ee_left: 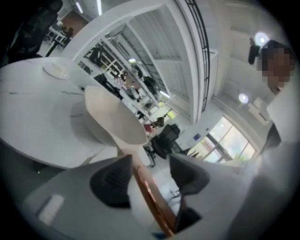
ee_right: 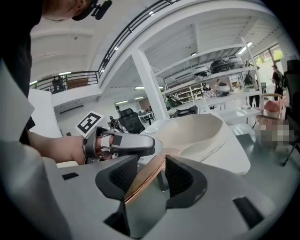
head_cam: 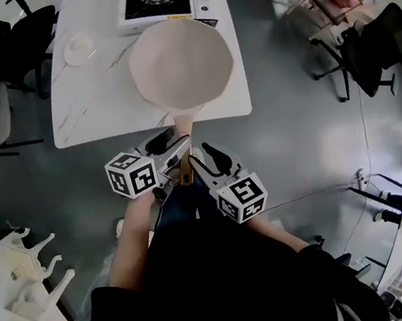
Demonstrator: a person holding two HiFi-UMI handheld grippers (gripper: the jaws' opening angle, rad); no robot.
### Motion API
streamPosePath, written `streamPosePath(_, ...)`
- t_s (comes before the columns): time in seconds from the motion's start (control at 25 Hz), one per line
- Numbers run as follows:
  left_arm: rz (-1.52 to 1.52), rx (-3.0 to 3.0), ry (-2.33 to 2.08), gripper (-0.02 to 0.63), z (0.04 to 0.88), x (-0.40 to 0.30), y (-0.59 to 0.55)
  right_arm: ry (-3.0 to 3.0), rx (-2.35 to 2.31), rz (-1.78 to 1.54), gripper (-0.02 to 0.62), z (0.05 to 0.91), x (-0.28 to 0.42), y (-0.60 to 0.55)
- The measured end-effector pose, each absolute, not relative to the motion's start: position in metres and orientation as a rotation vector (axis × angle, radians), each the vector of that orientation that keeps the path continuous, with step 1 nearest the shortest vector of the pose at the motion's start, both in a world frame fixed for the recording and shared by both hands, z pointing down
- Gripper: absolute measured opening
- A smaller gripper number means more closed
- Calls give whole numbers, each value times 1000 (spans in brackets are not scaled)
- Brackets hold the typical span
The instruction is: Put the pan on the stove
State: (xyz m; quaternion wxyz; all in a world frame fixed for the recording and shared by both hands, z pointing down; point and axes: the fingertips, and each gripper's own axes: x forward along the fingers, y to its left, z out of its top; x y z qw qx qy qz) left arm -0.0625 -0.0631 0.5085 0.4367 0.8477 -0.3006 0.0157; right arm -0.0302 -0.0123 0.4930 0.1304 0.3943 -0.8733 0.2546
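Floor (head_cam: 309,141) is smooth and grey throughout, with a thin cable (head_cam: 365,140) trailing across it at right. A white table (head_cam: 82,106) with faint grey veining stands mid-room, black office chairs (head_cam: 365,59) grouped well apart to its right and one more black chair (head_cam: 20,33) near its far left corner. Structure is white: a square column (ee_right: 150,89), open shelving (ee_right: 220,75) stocked with goods beyond it, and a dark-railed upper gallery (ee_right: 70,77); light comes from ceiling strip lamps (ee_left: 99,5) and large bright windows (ee_left: 229,140).
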Motion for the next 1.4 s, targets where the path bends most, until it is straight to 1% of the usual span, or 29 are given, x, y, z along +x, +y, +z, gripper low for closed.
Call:
streamPosePath(0.12, 25, 2070, -691, 265, 516, -61, -65, -2532, 1082, 911, 192, 504, -35, -7)
streamPosePath(0.32, 34, 2058, -626, 276, 527, -57, -69, -2516, 940, 1063, 220, 519, -42, 0)
streamPosePath(0.52, 67, 2020, -522, 320, 538, -50, -66, -2440, 769, 1262, 230, 540, -54, 8)
streamPosePath(0.68, 75, 2004, -384, 321, 544, -40, -60, -2363, 669, 1503, 236, 550, -62, 9)
streamPosePath(0.76, 85, 2006, -315, 321, 543, -33, -58, -2354, 611, 1568, 236, 551, -67, 8)
streamPosePath(1.0, 87, 1996, -186, 322, 549, -20, -59, -2352, 372, 1617, 237, 554, -81, 16)
streamPosePath(1.24, 113, 2028, -45, 324, 550, -1, -54, -2382, 170, 1552, 236, 555, -91, 17)
streamPosePath(1.36, 115, 2044, 3, 268, 550, 6, -52, -2414, 88, 1516, 234, 551, -96, 19)
streamPosePath(1.4, 107, 2044, 16, 263, 549, 8, -51, -2425, 65, 1495, 229, 549, -97, 19)
